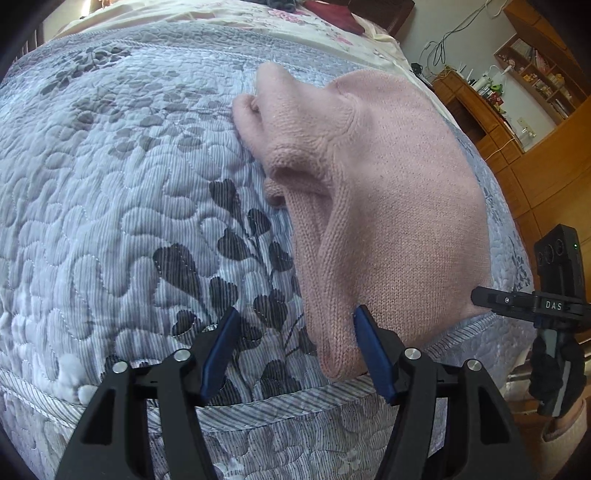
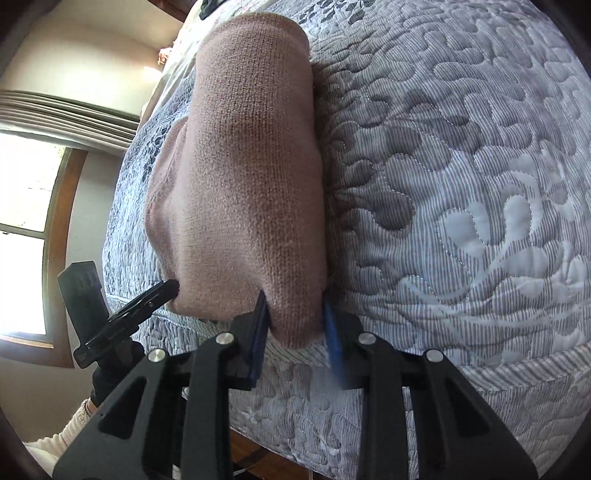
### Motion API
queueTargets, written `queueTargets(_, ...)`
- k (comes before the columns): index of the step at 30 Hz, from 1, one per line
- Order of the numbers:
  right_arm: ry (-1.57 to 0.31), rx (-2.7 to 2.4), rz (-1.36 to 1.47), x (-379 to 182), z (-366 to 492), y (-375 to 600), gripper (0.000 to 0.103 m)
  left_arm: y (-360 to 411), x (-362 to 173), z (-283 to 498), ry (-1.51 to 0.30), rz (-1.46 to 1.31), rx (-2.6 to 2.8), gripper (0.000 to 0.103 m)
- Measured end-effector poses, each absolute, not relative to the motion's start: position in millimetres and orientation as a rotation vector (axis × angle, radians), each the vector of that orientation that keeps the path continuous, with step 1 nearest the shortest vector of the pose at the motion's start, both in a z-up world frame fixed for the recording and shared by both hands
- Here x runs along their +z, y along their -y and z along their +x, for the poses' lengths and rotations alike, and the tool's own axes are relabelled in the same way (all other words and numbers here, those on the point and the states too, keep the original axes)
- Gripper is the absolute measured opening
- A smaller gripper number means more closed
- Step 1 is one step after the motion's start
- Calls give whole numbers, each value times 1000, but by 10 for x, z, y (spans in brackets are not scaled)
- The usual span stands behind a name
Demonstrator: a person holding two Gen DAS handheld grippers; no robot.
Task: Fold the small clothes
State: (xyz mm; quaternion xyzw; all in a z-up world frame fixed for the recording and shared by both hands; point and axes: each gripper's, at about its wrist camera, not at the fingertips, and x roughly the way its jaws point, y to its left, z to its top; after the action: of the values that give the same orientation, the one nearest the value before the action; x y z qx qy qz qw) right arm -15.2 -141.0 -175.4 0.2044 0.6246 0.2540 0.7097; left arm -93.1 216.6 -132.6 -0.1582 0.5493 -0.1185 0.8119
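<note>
"DAS" is printed on the right claw [image 1: 480, 297].

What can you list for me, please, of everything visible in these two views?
sweater: one, pink knit, partly folded, near the quilt's front edge
quilt: one, grey-blue with leaf pattern, covering the bed
floral sheet: one, cream with pink flowers, beyond the quilt
shelves: wooden, holding small items, right of the bed
window: one, bright, wood-framed, left in the right wrist view
left gripper: black with blue pads, open, sleeve end between the fingers
right gripper: black with blue pads, open around the sweater's near corner
hand: black-gloved, holding the right gripper
</note>
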Motion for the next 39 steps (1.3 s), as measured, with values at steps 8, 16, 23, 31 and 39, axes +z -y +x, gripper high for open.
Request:
queueTargets(8,-1360,502,374,-1627,-214,1277,52,-2159,-1191,-975,-1171,-339,-226,65)
queueTargets(16,-1277,335,127,-1216,-530,1331,91,-2065,-820,-1176,-1143,-282,-172,77)
queueTargets(23,-1252,257,41,-1082,-774,1294,91,-1999,-592,-1368,-1119,-236,-122,78)
queueTargets(31,-1222,212,-4,-837,-955,1212,93,-2002,-409,-1543,-1121,-213,-64,83)
queueTargets(39,-1203,186,-40,-597,-1091,1094,98,-1949,-264,-1705,-1129,-201,-56,85)
